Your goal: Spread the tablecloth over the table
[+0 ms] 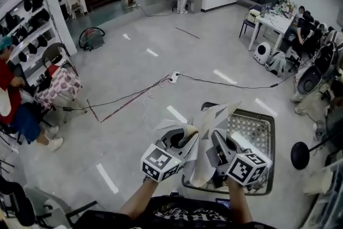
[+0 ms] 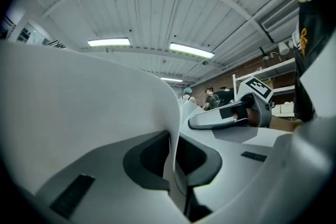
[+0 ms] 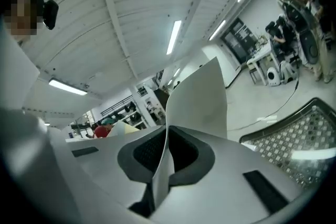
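I hold both grippers up, side by side, over the near edge of the table (image 1: 266,134), whose top has a silvery chequered pattern (image 3: 302,136). The white tablecloth (image 1: 208,125) is bunched between them and stands up above the jaws. My left gripper (image 1: 183,135) is shut on a thin edge of the cloth (image 2: 94,107), which fills the left of its view. My right gripper (image 1: 215,142) is shut on another edge, and a flap of cloth (image 3: 202,94) rises over its jaws. The right gripper (image 2: 231,115) also shows in the left gripper view.
A power strip (image 1: 173,78) with long cables lies on the grey floor ahead. A chair with a patterned cover (image 1: 60,85) and a person stand at the left by shelves. A black round stand (image 1: 300,154) is right of the table. Desks and people are far right.
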`<state>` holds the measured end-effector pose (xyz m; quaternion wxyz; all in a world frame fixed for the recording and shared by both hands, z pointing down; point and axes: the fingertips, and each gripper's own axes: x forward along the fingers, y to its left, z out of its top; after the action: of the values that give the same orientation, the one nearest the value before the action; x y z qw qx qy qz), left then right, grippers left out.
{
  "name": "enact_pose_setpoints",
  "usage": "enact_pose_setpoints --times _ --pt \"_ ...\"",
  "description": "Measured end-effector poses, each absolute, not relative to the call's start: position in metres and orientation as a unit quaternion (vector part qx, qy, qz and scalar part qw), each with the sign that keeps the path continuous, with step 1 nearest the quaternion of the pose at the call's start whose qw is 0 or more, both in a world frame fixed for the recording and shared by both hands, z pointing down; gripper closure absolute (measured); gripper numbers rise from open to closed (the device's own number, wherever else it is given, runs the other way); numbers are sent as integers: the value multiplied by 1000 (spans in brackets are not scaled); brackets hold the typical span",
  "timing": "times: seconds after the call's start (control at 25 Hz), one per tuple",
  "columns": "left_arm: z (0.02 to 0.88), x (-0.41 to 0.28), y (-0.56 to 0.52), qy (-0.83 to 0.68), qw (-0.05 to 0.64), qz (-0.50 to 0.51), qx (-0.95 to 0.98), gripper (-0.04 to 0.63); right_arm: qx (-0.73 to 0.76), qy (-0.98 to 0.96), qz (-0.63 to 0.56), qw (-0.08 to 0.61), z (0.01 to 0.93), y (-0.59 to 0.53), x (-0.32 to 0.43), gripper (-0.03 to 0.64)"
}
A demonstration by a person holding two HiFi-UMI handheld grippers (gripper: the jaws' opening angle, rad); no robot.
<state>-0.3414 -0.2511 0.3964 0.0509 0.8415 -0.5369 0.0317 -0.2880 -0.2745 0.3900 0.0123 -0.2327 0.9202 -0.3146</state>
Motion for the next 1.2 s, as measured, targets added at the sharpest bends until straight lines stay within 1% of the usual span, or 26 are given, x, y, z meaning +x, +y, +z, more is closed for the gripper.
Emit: enact_pose_setpoints --times 0.08,0.24,0.32,0.44,0.56,0.68,0.88,1.04,1.2 --pt "387 -324 -275 -491 21 32 871 565 -281 916 -284 33 377 -295 -270 598" --pt "398 -288 -293 -408 -27 42 911 566 -372 895 -245 32 382 -304 -245 598" --pt "405 -255 -303 -373 -30 43 926 566 -398 882 -248 39 385 -310 -225 600" --pt "416 -214 -322 -348 -6 45 936 566 -426 867 -253 49 385 -323 -190 598" --pt "428 -203 -337 -343 20 47 938 565 -435 857 -270 64 387 -332 -171 600" --pt "430 -193 -358 -355 18 59 933 565 -432 858 -271 62 387 -345 -158 598" --pt "417 -156 -400 -384 -18 86 919 565 -406 857 -303 98 378 -380 -115 598" --pt "402 -127 -430 -394 -55 98 912 565 -396 861 -296 123 370 -404 -81 598" --pt "380 -64 -470 -389 -93 94 912 565 -401 861 -279 143 361 -443 -15 598"
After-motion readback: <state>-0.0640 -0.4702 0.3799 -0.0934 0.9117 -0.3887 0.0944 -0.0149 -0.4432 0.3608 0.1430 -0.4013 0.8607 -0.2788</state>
